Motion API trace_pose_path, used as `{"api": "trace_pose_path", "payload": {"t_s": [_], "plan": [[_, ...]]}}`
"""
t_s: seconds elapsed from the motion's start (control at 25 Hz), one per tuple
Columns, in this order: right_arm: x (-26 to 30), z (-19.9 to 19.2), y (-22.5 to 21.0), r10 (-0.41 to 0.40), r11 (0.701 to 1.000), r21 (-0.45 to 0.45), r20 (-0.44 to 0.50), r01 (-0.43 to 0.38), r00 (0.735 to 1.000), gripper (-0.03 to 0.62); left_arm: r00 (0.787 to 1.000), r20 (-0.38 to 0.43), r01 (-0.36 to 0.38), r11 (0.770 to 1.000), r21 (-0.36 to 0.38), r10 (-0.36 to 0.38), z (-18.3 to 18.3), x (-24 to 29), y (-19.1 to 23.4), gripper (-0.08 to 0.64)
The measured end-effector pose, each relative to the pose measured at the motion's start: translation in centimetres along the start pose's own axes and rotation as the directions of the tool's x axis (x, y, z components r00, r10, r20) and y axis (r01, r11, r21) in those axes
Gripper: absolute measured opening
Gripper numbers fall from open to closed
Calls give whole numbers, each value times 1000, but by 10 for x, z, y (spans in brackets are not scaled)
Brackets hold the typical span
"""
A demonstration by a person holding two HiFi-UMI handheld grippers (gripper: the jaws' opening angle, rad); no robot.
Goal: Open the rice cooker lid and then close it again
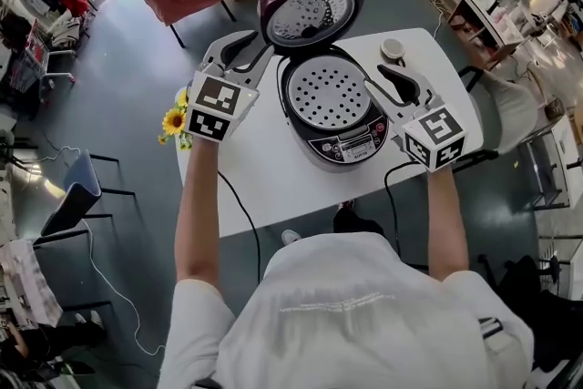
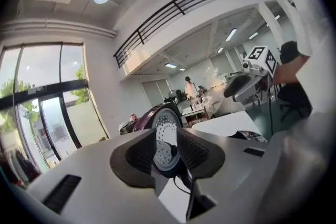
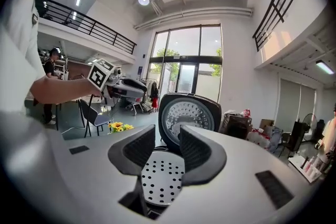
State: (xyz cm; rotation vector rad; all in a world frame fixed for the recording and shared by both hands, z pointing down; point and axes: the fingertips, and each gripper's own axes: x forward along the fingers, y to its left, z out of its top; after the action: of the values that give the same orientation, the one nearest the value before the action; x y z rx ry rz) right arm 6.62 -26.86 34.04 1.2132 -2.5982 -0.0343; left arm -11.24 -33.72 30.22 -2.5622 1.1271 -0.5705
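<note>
here, a person's two hand-held tools flanked the rice cooker (image 1: 339, 125) on the white table (image 1: 264, 187). the left gripper (image 1: 246, 52) and the right gripper (image 1: 387, 87) each had jaws apart, gripping nothing. between them lay the cooker's perforated tray (image 1: 330, 92). behind it, the lid (image 1: 311, 12) stood fully raised. opening appeared done; closing looked yet to begin.

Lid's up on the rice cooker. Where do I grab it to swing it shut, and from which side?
Take the lid at its free top rim, the edge farthest from the cooker, likely from the left, where the open left tool sits beside it. The lid stands upright, so that thin edge is exposed.
</note>
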Motion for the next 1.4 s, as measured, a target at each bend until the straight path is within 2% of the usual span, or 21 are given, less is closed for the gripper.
{"api": "trace_pose_path", "payload": {"t_s": [0.12, 0.36, 0.52, 0.68, 0.8, 0.88, 1.0, 1.08, 1.4], "plan": [[7, -1, -25, 7, 1000, 25, 19, -8, 1000, 158, 1000, -7, 19, 997, 74, -19, 19, 24, 10, 136], [32, -2, -57, 31, 997, 67, 46, -34, 998, 155, 999, -8, 53, 997, 57, -53, 52, 68, 39, 135], [40, -10, -68, 39, 996, 78, 47, -43, 998, 153, 994, -80, 85, 993, 87, -78, 51, 100, 54, 135], [43, -18, -73, 39, 996, 77, 32, -41, 999, 153, 975, -155, 172, 981, 87, -158, 45, 124, 57, 135], [42, -26, -74, 34, 996, 85, 14, -35, 999, 153, 951, -197, 255, 965, 54, -240, 38, 138, 56, 135], [41, -35, -76, 28, 995, 97, -6, -28, 1000, 153, 940, -193, 288, 958, 13, -280, 36, 143, 57, 127], [39, -44, -79, 15, 993, 116, -23, -12, 1000, 150, 931, -134, 329, 939, -96, -340, 36, 144, 57, 86], [39, -45, -80, 10, 993, 122, -28, -7, 1000, 149, 933, -85, 336, 929, -153, -351, 36, 142, 58, 84], [37, -45, -74, 5, 991, 132, -39, 0, 999, 146, 926, -43, 361, 913, -190, -376, 41, 135, 49, 86]]}}
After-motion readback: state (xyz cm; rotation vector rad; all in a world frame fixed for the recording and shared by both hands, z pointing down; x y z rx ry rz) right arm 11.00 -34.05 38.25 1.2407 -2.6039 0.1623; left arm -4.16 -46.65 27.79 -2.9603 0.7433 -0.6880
